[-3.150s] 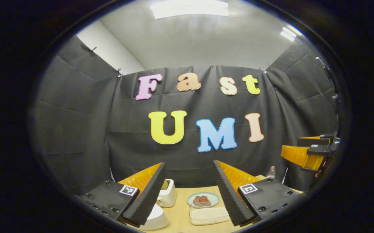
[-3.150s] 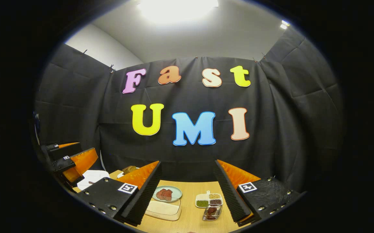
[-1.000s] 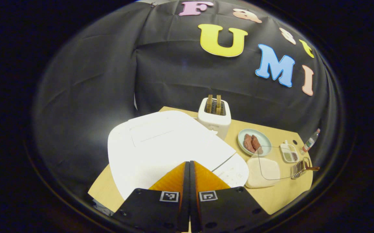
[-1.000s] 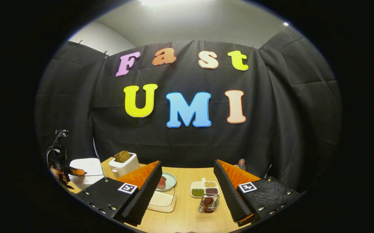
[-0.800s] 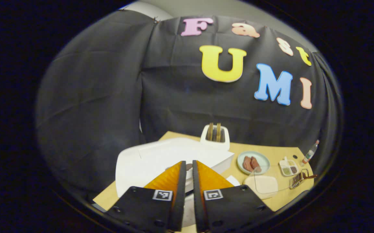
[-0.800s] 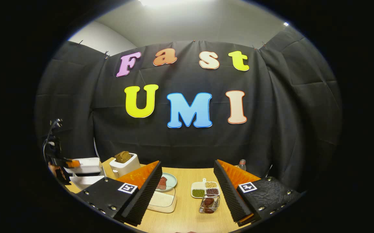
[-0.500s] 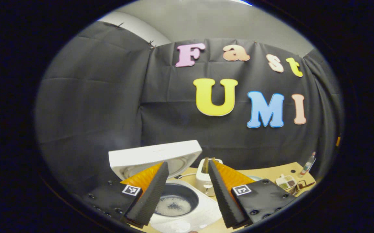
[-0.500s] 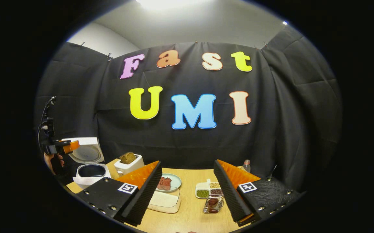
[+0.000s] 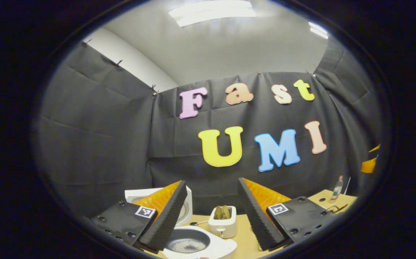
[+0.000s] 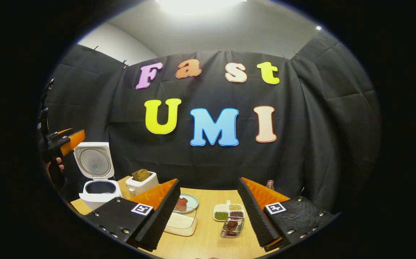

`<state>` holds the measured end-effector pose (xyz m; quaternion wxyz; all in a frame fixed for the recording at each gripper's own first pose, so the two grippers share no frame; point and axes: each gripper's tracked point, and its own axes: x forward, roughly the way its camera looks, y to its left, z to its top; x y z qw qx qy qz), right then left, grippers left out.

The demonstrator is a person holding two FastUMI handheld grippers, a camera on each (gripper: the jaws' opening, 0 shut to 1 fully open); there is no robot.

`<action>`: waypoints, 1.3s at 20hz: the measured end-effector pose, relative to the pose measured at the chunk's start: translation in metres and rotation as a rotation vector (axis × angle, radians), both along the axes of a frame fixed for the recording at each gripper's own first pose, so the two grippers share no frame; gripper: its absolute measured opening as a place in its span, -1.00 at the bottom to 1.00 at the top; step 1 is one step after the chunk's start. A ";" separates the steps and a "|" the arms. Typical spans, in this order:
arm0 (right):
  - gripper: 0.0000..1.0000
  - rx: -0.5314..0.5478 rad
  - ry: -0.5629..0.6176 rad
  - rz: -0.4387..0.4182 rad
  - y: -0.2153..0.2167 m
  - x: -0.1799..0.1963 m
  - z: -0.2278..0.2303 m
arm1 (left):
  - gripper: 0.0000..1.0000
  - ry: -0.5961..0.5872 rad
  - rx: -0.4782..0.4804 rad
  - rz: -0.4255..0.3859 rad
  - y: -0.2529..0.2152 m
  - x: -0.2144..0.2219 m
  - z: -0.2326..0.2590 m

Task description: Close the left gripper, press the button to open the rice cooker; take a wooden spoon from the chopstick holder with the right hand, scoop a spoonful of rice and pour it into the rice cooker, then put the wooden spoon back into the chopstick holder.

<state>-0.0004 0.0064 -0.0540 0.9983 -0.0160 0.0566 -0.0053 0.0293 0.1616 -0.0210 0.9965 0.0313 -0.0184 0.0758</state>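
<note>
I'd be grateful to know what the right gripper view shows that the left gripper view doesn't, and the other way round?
The right gripper view adds the plate of meat, the divided grain dish and the lidded rice box. The left gripper view adds the grains lying inside the rice cooker. Both share the open rice cooker, the toaster, the bottle and the table.

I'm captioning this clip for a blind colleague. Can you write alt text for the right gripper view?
A white rice cooker stands at the far left of a wooden table with its lid raised upright, beside a toaster holding bread. The right gripper hangs open above a plate of meat, a lidded rice box and a divided bean dish.
</note>
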 end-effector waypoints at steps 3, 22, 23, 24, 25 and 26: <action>0.96 -0.005 -0.003 -0.009 -0.006 -0.004 0.000 | 0.96 0.014 -0.085 -0.028 -0.015 -0.001 0.002; 0.96 -0.089 0.035 -0.065 -0.062 -0.004 -0.134 | 0.94 0.202 -0.192 -0.115 -0.083 -0.007 -0.057; 0.96 -0.089 0.051 -0.073 -0.065 0.002 -0.152 | 0.95 0.217 -0.187 -0.114 -0.084 -0.007 -0.062; 0.96 -0.088 0.062 -0.084 -0.069 0.007 -0.169 | 1.00 0.224 -0.183 -0.118 -0.086 -0.005 -0.065; 0.96 -0.082 0.078 -0.099 -0.074 0.015 -0.188 | 0.94 0.229 -0.175 -0.119 -0.088 -0.004 -0.067; 0.96 -0.070 0.092 -0.115 -0.078 0.022 -0.206 | 0.94 0.237 -0.168 -0.124 -0.089 -0.001 -0.075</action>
